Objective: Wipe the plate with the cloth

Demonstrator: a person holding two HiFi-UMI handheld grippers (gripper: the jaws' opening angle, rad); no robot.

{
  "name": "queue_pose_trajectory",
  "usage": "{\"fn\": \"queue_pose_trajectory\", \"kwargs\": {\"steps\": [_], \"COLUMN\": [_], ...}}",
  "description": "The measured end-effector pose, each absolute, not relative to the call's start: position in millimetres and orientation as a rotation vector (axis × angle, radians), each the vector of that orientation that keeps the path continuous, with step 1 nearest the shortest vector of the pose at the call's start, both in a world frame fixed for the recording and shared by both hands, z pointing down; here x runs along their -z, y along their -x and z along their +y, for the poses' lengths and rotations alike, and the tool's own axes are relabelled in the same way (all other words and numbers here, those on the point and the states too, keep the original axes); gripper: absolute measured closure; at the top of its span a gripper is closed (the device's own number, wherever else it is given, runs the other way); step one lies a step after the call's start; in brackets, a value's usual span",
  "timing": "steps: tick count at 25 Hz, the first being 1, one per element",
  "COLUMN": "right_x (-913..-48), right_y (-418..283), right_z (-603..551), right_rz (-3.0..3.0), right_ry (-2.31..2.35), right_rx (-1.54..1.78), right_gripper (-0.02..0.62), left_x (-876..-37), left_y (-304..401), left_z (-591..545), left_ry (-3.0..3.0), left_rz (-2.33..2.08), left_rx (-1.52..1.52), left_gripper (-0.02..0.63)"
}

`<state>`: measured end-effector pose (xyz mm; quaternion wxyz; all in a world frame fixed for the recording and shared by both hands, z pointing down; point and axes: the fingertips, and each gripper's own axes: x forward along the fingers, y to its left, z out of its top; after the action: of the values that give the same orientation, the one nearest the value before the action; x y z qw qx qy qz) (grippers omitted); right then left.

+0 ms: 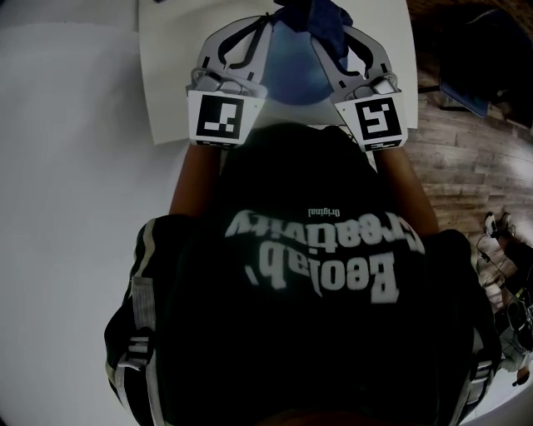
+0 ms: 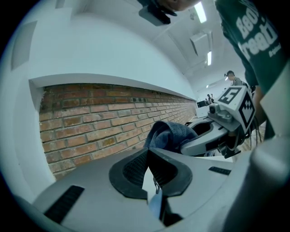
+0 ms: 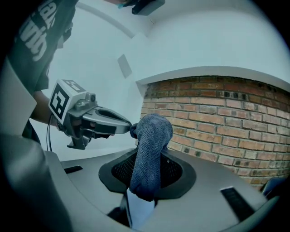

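Observation:
A pale blue plate (image 1: 291,73) is held up between my two grippers in the head view. My left gripper (image 1: 265,23) is shut on the plate's rim, which shows edge-on as a thin pale sliver (image 2: 149,181) between its pads. The dark blue cloth (image 1: 315,17) is bunched at the plate's far edge. My right gripper (image 1: 323,29) is shut on this cloth (image 3: 149,149), which drapes over the plate's edge (image 3: 138,209) between its jaws. From the left gripper view the cloth (image 2: 170,133) and right gripper (image 2: 213,136) sit just ahead. The left gripper (image 3: 93,118) nearly touches the cloth.
A white tabletop (image 1: 166,75) lies under the grippers, with wooden floor (image 1: 466,166) to its right. The person's dark shirt (image 1: 308,274) fills the lower head view. A brick wall (image 2: 90,122) stands behind both grippers.

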<state>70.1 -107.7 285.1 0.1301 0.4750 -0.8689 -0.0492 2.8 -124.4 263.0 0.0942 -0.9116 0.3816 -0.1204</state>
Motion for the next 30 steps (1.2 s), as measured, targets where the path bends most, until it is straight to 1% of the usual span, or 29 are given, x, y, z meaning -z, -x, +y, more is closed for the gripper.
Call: {"fn": "queue_pose_trajectory", "kwargs": {"steps": [3,9,30], "right_x": [-283.9,-287.5,-288.4], "right_y": [-71.9,-76.4,-71.9], "right_z": [-108.2,-103.8,-108.0], "right_rz": [-2.53,-2.449,-2.471], "right_ry": [-1.399,-1.405,-1.352], "right_rx": [0.123,0.254,0.241], "right_gripper": [0.497,0.503,0.503], "left_x": [-264.5,-269.4,-271.7], "left_y": [-5.2,-10.1,-11.6], "left_z": [-124.2,-119.8,-122.8], "left_ry": [2.707,2.698,2.688], "left_rz": [1.116,1.114,1.124], "left_rx": [0.366,0.37,0.383], "left_gripper": [0.604,0.604,0.604]}}
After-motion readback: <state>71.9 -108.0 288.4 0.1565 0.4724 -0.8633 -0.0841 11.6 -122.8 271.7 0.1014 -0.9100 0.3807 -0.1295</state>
